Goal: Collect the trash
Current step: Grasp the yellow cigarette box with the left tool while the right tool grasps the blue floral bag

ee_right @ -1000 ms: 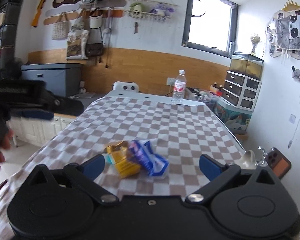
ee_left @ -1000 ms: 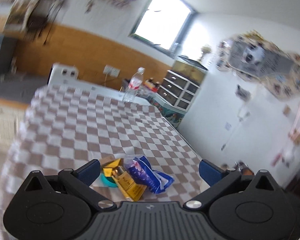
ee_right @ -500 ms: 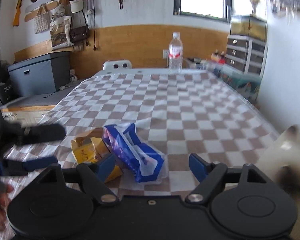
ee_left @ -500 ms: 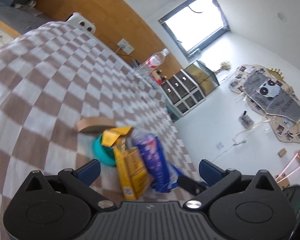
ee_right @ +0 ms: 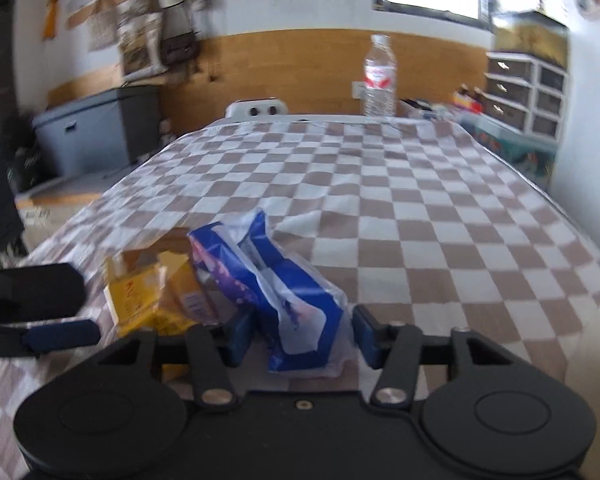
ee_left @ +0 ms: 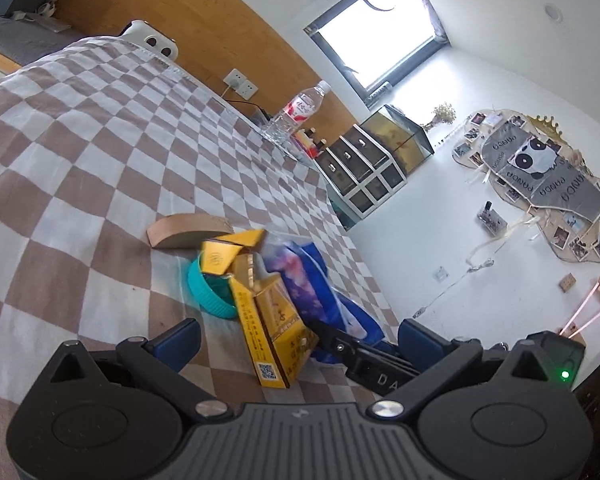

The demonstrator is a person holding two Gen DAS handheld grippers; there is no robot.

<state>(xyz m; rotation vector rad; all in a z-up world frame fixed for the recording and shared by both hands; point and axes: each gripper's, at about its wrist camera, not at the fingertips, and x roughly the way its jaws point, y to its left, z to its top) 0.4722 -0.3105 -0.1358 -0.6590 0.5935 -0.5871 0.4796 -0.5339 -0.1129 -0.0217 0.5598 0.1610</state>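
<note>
Progress: early. All the trash sits in one small heap on the checked tablecloth [ee_right: 420, 200]; nothing appears collected yet, and no bin or bag for it shows in either view.

Landmark: the blue plastic wrapper [ee_right: 288, 300].
- Yellow carton [ee_left: 272, 332], flap torn open, lies touching the wrapper on its left as seen from the right wrist camera; whether anything is inside cannot be told.
- Teal ring-shaped lid [ee_left: 208, 296] lies just beyond the carton, partly under it.
- Tan cardboard piece [ee_left: 188, 230] lies behind the lid, a little apart from the wrapper.
- Clear water bottle [ee_right: 379, 78] stands upright at the far table edge, well apart; it looks near empty, though I cannot be sure.

Right gripper [ee_right: 300, 338]: jaws have just been closing, with the wrapper's near end between them. The pads look close to the plastic, but firm contact is not evident, so I judge it not yet clamped.

Left gripper [ee_left: 296, 344]: released, jaws wide, straddling the carton's near end without touching it.

Remaining: grip, lift and carry off every piece.
</note>
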